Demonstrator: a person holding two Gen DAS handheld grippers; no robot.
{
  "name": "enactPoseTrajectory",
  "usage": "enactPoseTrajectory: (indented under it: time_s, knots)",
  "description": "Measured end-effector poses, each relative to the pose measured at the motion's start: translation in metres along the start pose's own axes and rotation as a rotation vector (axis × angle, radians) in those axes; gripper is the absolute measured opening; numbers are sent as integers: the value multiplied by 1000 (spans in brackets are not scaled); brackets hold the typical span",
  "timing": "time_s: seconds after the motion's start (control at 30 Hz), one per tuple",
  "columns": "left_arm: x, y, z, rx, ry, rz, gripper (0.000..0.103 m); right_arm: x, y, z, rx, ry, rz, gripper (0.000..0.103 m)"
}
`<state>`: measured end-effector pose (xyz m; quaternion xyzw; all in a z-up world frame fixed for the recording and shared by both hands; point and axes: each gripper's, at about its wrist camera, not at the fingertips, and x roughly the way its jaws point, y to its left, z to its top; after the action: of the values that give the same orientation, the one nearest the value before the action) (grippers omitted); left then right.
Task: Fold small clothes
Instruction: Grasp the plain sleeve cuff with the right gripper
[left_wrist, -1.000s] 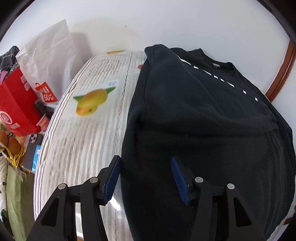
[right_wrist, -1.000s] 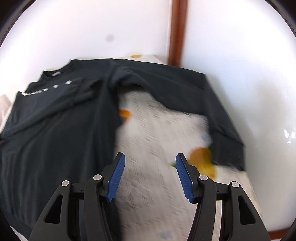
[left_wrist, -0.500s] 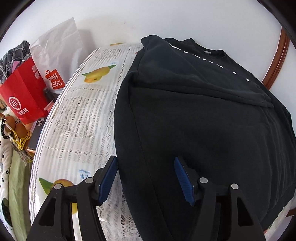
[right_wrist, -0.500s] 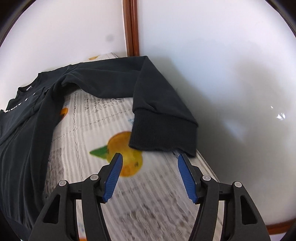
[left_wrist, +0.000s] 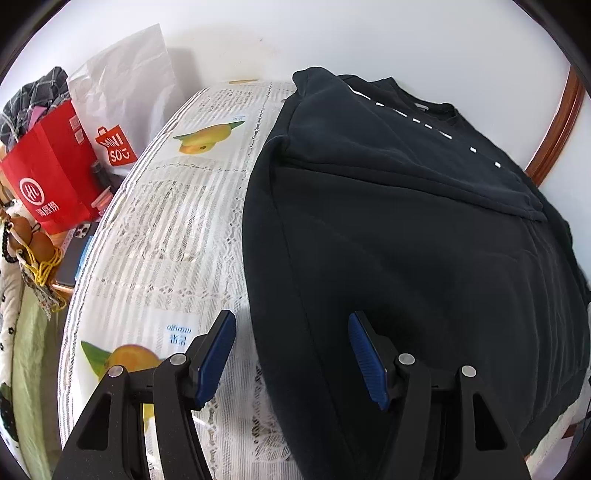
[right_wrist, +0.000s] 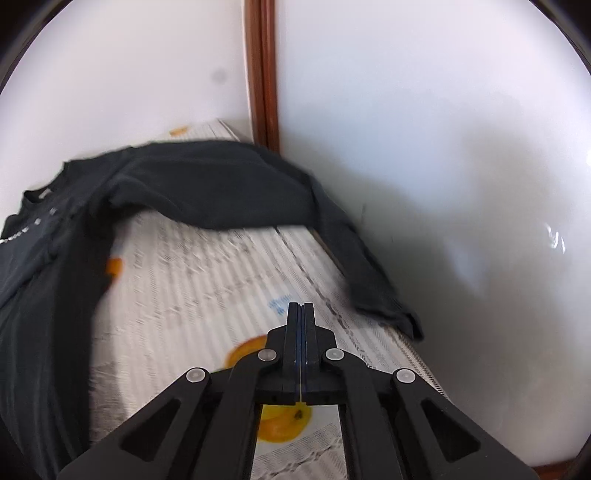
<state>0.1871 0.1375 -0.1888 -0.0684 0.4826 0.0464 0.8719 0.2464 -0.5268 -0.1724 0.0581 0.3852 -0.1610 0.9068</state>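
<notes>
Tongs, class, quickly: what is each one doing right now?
Left tongs: open, straddling the black sweatshirt's edge, gripping nothing.
Right tongs: just snapped shut, empty, short of the sleeve.

A black sweatshirt (left_wrist: 406, 236) is spread flat on the counter, with one sleeve (left_wrist: 388, 155) folded across the chest and the other sleeve (right_wrist: 258, 192) stretched out toward the wall.

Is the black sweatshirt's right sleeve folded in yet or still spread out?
Spread: the sleeve lies stretched across the tablecloth toward the wall.
</notes>
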Motion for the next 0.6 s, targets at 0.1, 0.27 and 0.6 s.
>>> enactPoseTrajectory:
  time_s: [0.1,0.27,0.6]
  knots:
    - [-5,4,-5,6,-13,-19,61,-32,13,5,-31,-73,22,0]
    - [-8,5,-9,1,-16,-61,61,-61,20,9,-59,-108,29,0]
    - [2,0,-3,1,-30,-8,64,-15,27,18,-102,-29,18,63]
